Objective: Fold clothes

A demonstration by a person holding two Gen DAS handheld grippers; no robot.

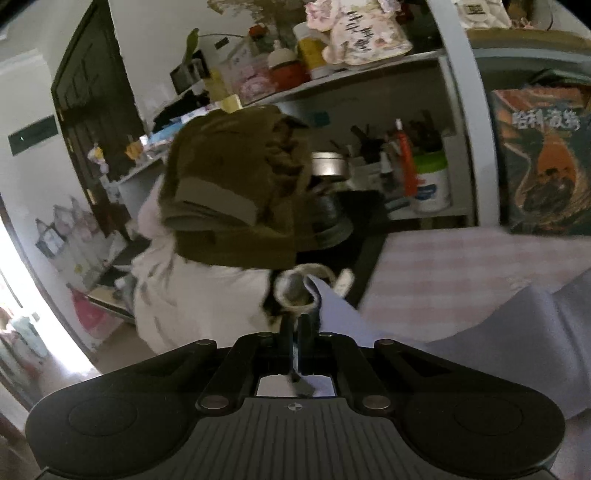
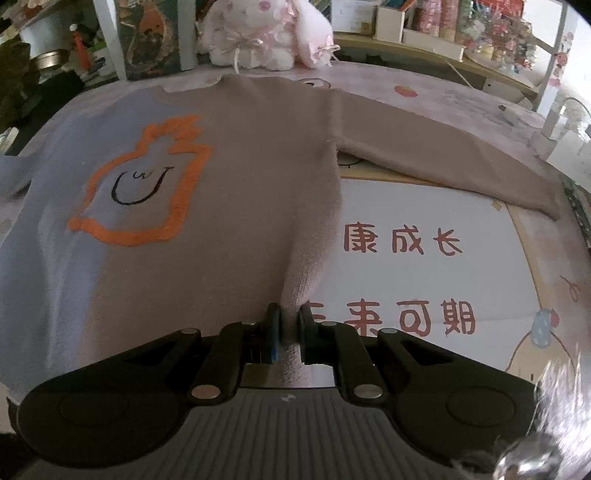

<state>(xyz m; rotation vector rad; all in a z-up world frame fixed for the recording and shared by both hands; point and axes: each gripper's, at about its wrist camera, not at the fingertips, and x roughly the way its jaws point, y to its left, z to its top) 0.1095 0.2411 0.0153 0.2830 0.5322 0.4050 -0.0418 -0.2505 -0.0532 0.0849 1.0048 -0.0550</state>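
The sweater [image 2: 229, 192] lies flat on a printed pink cover [image 2: 424, 266] with its front up. Its body is brown on one side and pale lilac on the other, and an orange outline with a small drawn face sits across both colours. One brown sleeve [image 2: 443, 155] is stretched out to the side over the cover, toward the right of the right wrist view. The right gripper [image 2: 290, 317] is clenched on the lower brown edge of the sweater, near the side seam, and the fabric rises in a small ridge between the two fingers. The left gripper [image 1: 295, 326] is also nearly closed, and a thin pale lilac edge of cloth [image 1: 340, 314] runs up between its fingers, so it grasps that part; the picture is blurred there and I cannot tell which part of the garment it is. Behind the sweater a white and pink plush toy [image 2: 266, 33] sits at the far edge of the cover. In the left wrist view a bundle of olive cloth [image 1: 236, 184] rests before cluttered shelves [image 1: 351, 77].
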